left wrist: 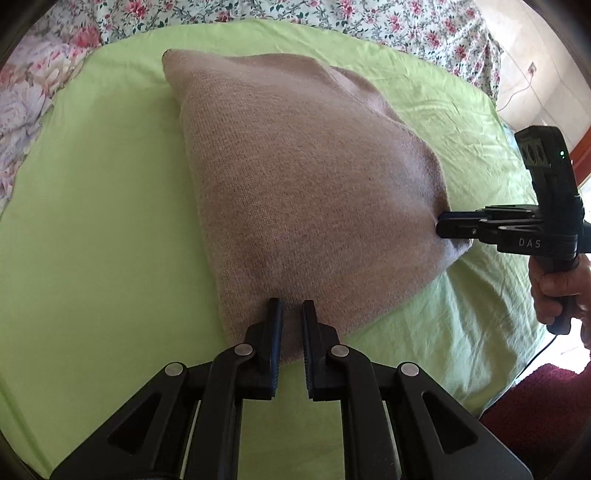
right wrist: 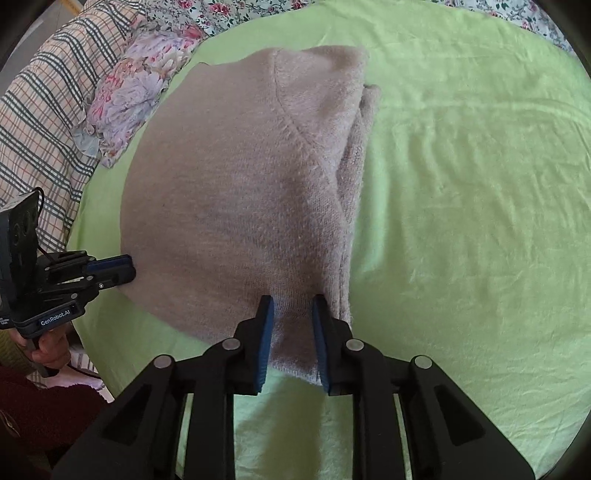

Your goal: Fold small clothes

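A beige knitted sweater [left wrist: 295,177] lies folded on the green sheet [left wrist: 92,221]; it also shows in the right wrist view [right wrist: 240,192], with folded layers stacked along its right side. My left gripper [left wrist: 293,306] is shut on the sweater's near edge, with cloth pinched between its fingers. My right gripper [right wrist: 293,304] is shut on the sweater's near corner. Each gripper shows in the other's view: the right one [left wrist: 441,225] at the sweater's right corner, the left one [right wrist: 129,271] at its left edge.
The green sheet [right wrist: 461,184] covers a bed. Floral bedding [left wrist: 369,22] lies behind it, a floral pillow [right wrist: 133,92] and a plaid cloth [right wrist: 44,122] at the left. A dark red rug [left wrist: 535,406] lies off the bed's right edge.
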`<state>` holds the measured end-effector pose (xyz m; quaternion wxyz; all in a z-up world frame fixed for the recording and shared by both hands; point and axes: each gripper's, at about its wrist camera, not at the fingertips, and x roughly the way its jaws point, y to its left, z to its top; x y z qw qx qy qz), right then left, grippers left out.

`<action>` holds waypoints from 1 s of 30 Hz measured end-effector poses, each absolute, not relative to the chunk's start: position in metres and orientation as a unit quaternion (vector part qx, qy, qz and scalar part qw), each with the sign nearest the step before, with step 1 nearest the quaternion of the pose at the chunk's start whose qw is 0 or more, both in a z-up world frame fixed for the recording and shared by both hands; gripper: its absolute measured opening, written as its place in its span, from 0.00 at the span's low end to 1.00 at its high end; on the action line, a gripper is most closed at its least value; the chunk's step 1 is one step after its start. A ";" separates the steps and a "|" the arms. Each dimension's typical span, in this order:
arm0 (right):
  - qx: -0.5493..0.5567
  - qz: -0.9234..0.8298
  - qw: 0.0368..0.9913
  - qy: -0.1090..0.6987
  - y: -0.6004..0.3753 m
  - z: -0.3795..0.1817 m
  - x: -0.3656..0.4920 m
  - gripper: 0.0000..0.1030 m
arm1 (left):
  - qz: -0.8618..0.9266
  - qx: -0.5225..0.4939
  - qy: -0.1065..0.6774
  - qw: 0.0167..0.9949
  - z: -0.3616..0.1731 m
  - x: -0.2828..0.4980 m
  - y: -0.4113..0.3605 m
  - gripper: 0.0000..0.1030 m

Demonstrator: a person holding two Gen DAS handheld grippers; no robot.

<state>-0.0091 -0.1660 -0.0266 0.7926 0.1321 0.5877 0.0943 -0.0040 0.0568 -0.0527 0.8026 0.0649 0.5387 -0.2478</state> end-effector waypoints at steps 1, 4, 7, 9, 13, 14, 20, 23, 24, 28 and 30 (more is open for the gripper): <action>0.135 0.094 0.792 0.589 -0.168 -0.028 -0.007 0.21 | -0.247 0.062 0.540 0.802 -0.053 -0.005 0.058 0.09; 0.136 0.092 0.788 0.593 -0.171 -0.027 -0.008 0.21 | -0.246 0.055 0.544 0.800 -0.052 -0.008 0.062 0.10; 0.127 0.093 0.786 0.598 -0.171 -0.021 -0.010 0.24 | -0.248 0.064 0.547 0.797 -0.051 -0.011 0.063 0.10; 0.132 0.097 0.787 0.595 -0.172 -0.014 -0.010 0.24 | -0.250 0.069 0.547 0.796 -0.047 -0.012 0.067 0.11; 0.128 0.094 0.808 0.568 -0.174 0.010 -0.010 0.24 | -0.242 0.056 0.532 0.809 -0.025 -0.011 0.083 0.15; 0.131 0.094 0.812 0.561 -0.176 0.014 -0.008 0.25 | -0.240 0.050 0.530 0.812 -0.021 -0.008 0.085 0.16; 0.150 0.086 0.826 0.536 -0.183 0.026 0.007 0.27 | -0.229 0.012 0.528 0.817 -0.006 0.017 0.093 0.21; 0.153 0.089 0.831 0.528 -0.181 0.031 0.010 0.27 | -0.219 0.011 0.522 0.825 0.003 0.023 0.091 0.29; 0.154 0.090 0.833 0.525 -0.181 0.032 0.011 0.28 | -0.215 0.013 0.518 0.828 0.005 0.025 0.091 0.32; 0.165 0.089 0.837 0.515 -0.185 0.036 0.021 0.37 | -0.201 0.021 0.509 0.837 0.015 0.032 0.085 0.47; 0.165 0.083 0.840 0.511 -0.187 0.037 0.028 0.37 | -0.203 0.015 0.508 0.837 0.018 0.037 0.083 0.50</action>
